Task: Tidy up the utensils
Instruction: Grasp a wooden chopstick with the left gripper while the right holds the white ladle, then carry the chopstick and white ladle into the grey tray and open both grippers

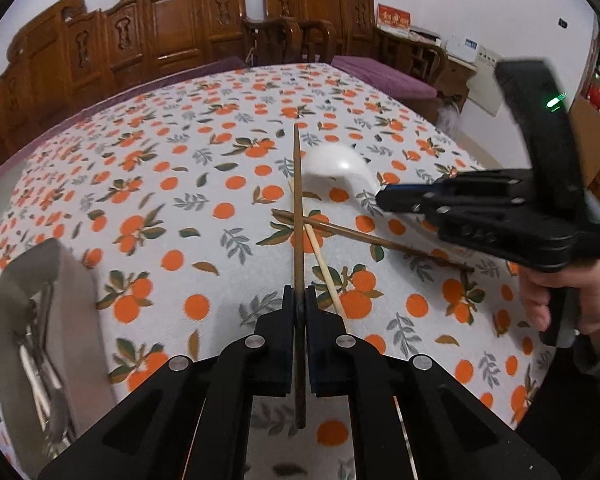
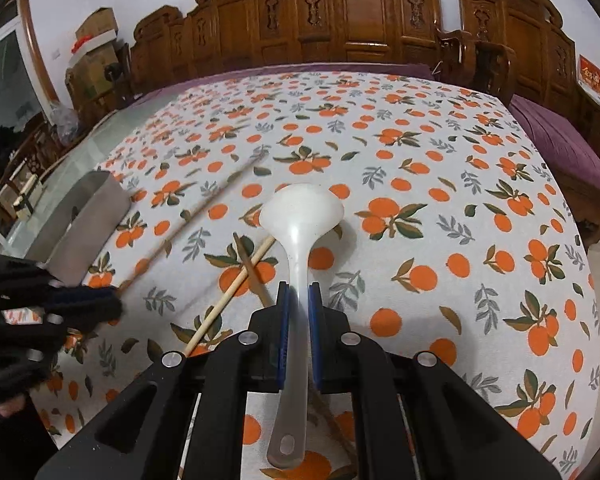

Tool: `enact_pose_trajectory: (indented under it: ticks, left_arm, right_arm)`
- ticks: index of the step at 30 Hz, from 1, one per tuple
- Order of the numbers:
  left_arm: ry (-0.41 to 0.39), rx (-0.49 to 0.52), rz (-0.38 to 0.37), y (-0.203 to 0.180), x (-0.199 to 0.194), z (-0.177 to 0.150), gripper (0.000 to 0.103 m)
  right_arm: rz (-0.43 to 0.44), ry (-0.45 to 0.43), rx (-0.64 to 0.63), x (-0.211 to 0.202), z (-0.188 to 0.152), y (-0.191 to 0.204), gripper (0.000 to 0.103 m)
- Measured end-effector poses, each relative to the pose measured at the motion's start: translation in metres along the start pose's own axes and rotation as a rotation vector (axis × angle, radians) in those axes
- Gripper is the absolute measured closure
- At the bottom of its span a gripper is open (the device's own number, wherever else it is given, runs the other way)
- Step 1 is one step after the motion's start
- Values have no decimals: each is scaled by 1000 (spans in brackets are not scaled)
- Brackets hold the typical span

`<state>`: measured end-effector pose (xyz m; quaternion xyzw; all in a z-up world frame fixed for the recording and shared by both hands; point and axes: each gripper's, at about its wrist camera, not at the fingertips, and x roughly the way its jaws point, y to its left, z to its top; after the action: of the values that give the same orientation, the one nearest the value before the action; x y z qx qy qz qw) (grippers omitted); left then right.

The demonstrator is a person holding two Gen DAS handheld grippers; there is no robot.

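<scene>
Gripping dark chopstick (image 1: 298, 216) in left claw (image 1: 299, 300) | right claw (image 2: 299, 298) clamped on white ladle (image 2: 300, 216) | risk: long chopstick pivoting, slipping onto desk (image 1: 160, 184).

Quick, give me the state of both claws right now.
Left claw: shut on a dark brown chopstick.
Right claw: shut on the white ladle, gripped by its handle.

**Desk Layout**

Two chopsticks (image 2: 236, 284) lie crossed on the desk (image 2: 440, 160), left of the ladle (image 2: 300, 216). The tray (image 2: 84, 220) sits at the desk's left edge. Chairs (image 2: 340, 12) stand behind the desk.
</scene>
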<state>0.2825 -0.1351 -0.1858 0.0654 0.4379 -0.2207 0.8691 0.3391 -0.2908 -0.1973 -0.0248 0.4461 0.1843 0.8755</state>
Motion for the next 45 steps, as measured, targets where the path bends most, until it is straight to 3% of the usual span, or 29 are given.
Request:
enact_pose_trajectory:
  ticks: [5,13,23,34,45]
  left_arm:
    - [-28,-6,17,8,-26,-7,99]
    - [-53,-26,73,29,-57,-18,99]
    - [-73,-79,155,74,-88,-31,99]
    - [-53,-138,210,116,-92,-48,99]
    - [-31,-217,199,145,-87,-71,99]
  right_arm:
    - [-11,-6,-24,0,0,15,92]
    - [41,-17,-79,-5,-1,55,92]
    - [76,-38,-136,-12,-4,95,92]
    - [86,-74,-155,-22,-4,117,92]
    - [95,-65,-182,-18,-8,135,92]
